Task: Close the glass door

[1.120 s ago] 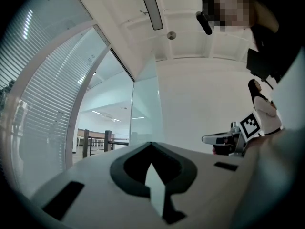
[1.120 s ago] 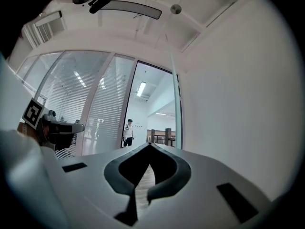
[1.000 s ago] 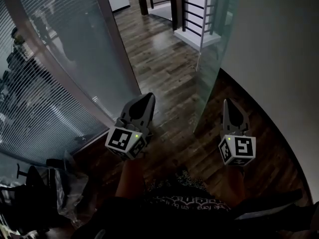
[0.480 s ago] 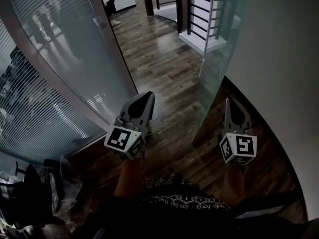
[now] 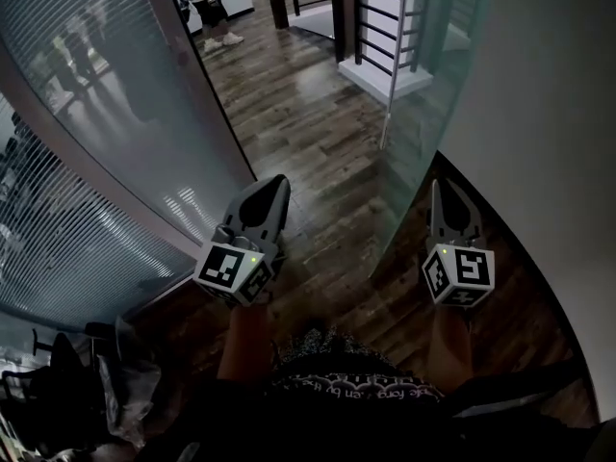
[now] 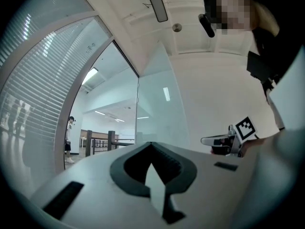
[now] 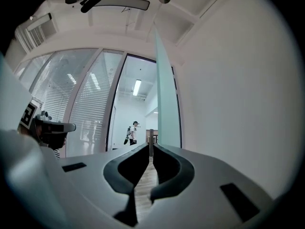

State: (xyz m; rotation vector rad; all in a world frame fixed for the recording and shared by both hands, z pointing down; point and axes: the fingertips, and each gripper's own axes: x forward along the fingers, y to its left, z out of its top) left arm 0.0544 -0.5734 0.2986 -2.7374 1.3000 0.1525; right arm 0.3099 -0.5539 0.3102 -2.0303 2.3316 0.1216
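The left tool [image 5: 274, 183] and the right tool [image 5: 438, 189] are held out side by side in front of the person, both pointing toward 12 o'clock and roughly level, with their marker cubes nearest the body. Each tool's jaws are closed tip to tip, with nothing between them.

Below them is a dark wooden plank floor [image 5: 308, 114] that runs on through the doorway toward 12 o'clock. A curved wall of frosted, striped glass [image 5: 96, 142] sweeps along the 9 to 11 o'clock side, and a plain white wall [image 5: 549, 114] fills the 2 to 3 o'clock side.

The glass door [image 5: 423, 133] stands open. It is seen nearly edge-on just ahead of the right tool at about 1 o'clock, near the white wall, and neither tool touches it.

Beyond the doorway a dark railing [image 5: 375, 27] stands at 12 o'clock, and a person [image 5: 207, 8] stands on the floor at 11 o'clock. Dark bags [image 5: 96, 383] lie at 8 o'clock near the glass wall.
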